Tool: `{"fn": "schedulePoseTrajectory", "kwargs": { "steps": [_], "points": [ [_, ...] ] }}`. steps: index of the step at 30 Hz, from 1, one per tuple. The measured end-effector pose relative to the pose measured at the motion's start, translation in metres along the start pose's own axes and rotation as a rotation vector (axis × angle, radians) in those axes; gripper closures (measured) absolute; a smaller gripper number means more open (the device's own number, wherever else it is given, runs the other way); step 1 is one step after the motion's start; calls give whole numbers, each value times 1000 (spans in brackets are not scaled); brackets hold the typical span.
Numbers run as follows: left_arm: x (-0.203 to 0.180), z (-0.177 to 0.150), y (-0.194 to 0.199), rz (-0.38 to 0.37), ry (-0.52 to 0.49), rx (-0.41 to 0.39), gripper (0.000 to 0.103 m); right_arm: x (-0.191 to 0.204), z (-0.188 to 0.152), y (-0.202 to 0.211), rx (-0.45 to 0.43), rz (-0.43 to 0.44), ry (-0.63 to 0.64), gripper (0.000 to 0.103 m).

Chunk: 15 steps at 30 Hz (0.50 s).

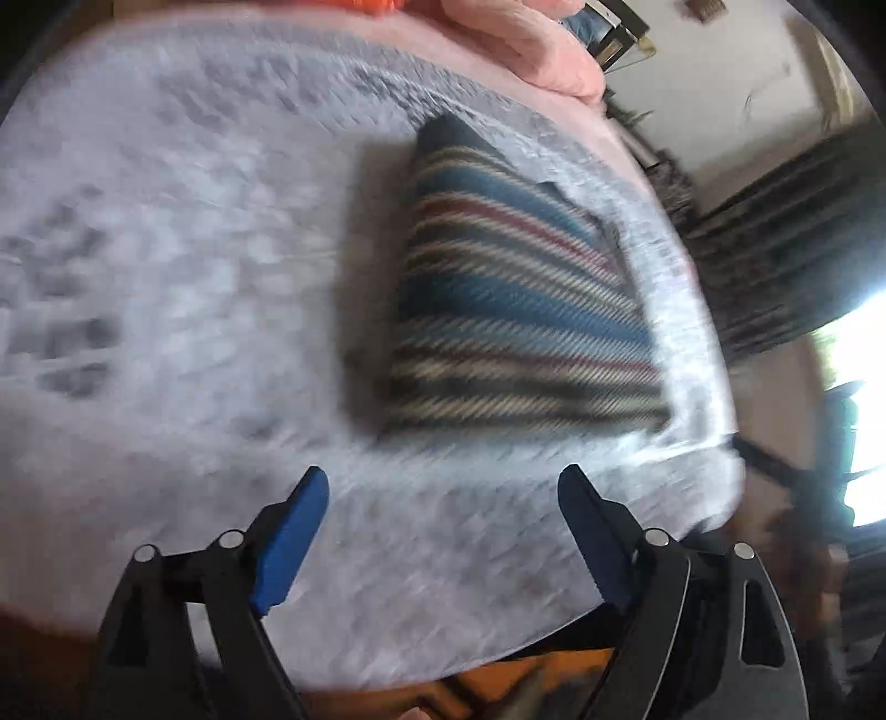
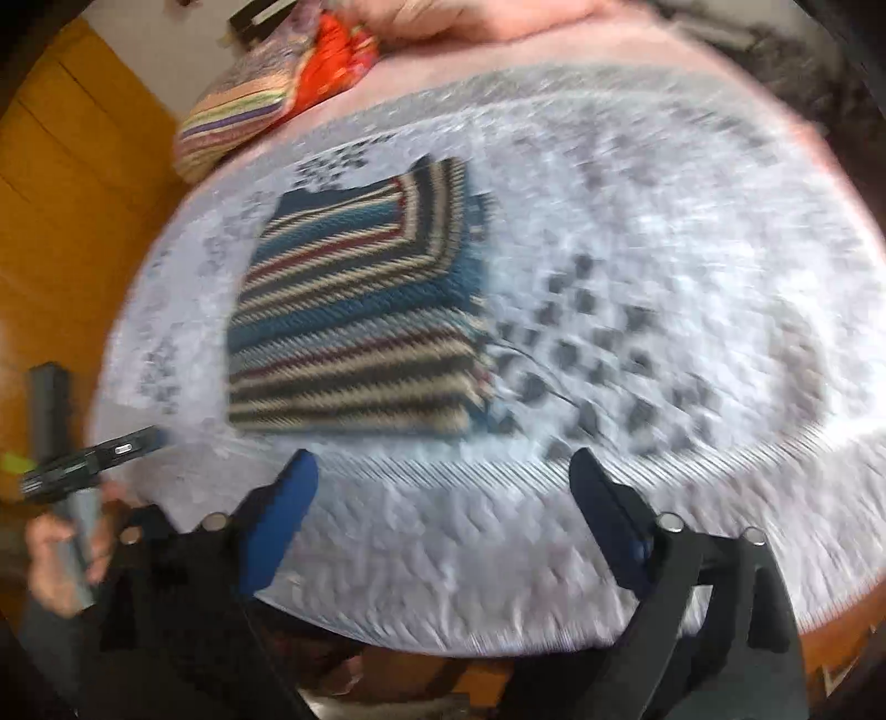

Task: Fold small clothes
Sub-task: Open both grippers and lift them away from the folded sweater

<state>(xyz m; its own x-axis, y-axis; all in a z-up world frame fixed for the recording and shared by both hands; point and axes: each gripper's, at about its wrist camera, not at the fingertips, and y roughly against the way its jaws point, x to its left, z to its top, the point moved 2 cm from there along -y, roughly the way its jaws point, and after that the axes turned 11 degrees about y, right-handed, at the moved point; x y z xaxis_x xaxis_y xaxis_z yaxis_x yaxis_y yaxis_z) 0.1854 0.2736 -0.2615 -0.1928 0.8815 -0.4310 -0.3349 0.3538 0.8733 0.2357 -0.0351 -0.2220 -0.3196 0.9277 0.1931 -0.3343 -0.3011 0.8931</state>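
Note:
A striped knit garment (image 1: 515, 310) in blue, cream and dark red lies folded into a compact rectangle on the pale grey patterned blanket (image 1: 177, 266). In the right wrist view the same striped garment (image 2: 360, 310) sits left of centre on the blanket (image 2: 664, 277). My left gripper (image 1: 443, 487) is open above the blanket, short of the garment's near edge, with nothing between its blue fingers. My right gripper (image 2: 443, 471) is also open and holds nothing, just in front of the garment. Both views are motion-blurred.
A pink pillow (image 1: 531, 50) lies at the far end of the bed. A striped cushion (image 2: 238, 116) and red cloth (image 2: 332, 61) sit at the back left. A hand holding the other gripper's handle (image 2: 61, 543) shows at left. An orange-brown floor (image 2: 61, 221) lies beyond the bed's edge.

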Motion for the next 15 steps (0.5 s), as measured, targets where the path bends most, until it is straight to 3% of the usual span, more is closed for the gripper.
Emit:
{"fn": "schedulePoseTrajectory", "kwargs": {
  "steps": [4,6,8,11,15],
  "points": [
    [-15,-49,47,133,-109,-112,16,44,-34,26,40,-262,109,6],
    [-24,-64,74,150,-106,-179,16,60,-48,44,50,-317,114,6],
    [-31,-83,104,189,-77,-245,16,79,-56,68,38,-315,123,6],
    [-52,-97,148,131,-82,-278,16,105,-60,105,-31,-313,152,6],
    [-90,-106,195,148,-198,-320,16,129,-55,159,-116,-276,169,6]
  ]
}}
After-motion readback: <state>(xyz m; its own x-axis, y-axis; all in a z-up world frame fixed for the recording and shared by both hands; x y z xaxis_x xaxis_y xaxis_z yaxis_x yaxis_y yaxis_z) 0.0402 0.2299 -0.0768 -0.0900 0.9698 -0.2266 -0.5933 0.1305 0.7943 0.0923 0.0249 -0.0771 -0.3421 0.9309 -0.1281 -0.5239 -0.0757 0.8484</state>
